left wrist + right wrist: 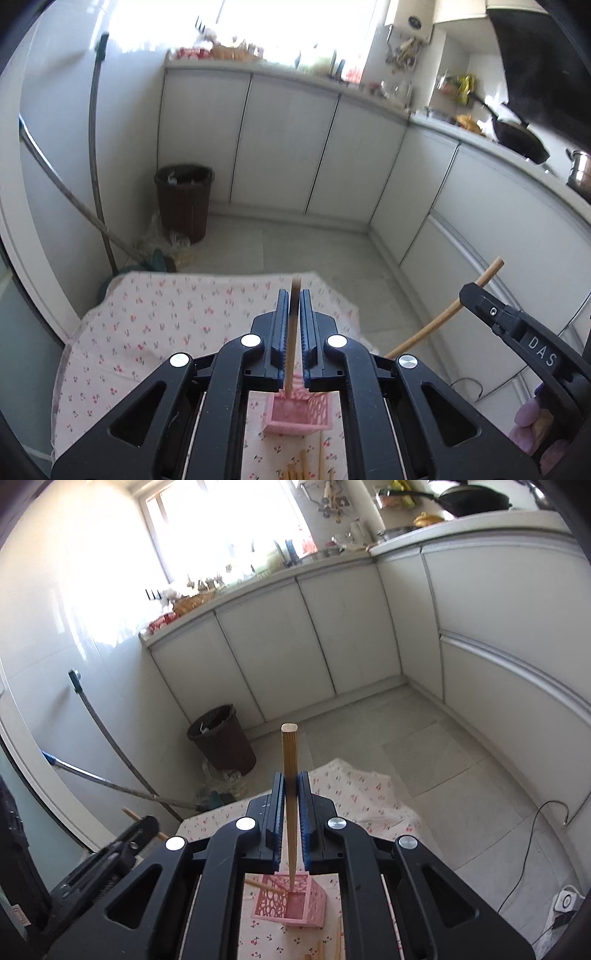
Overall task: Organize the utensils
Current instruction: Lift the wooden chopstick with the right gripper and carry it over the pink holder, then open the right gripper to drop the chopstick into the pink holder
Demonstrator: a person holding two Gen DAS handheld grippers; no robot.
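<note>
The left hand-held gripper (294, 295) has a wooden chopstick (291, 332) between its 2 blue pads, but the pads stand a little apart from it, so it is not squeezed. The chopstick's low end is in the pink basket (295, 417). The right hand-held gripper (291, 777) is closed tight on a second chopstick (290, 775), and that tip points down into the pink basket too. The pink basket stands on the table (147, 332) with a flowery cloth. More chopsticks (306, 465) lie just in front of the pink basket. A brown bin (183, 201) stands on the floor far behind it.
</note>
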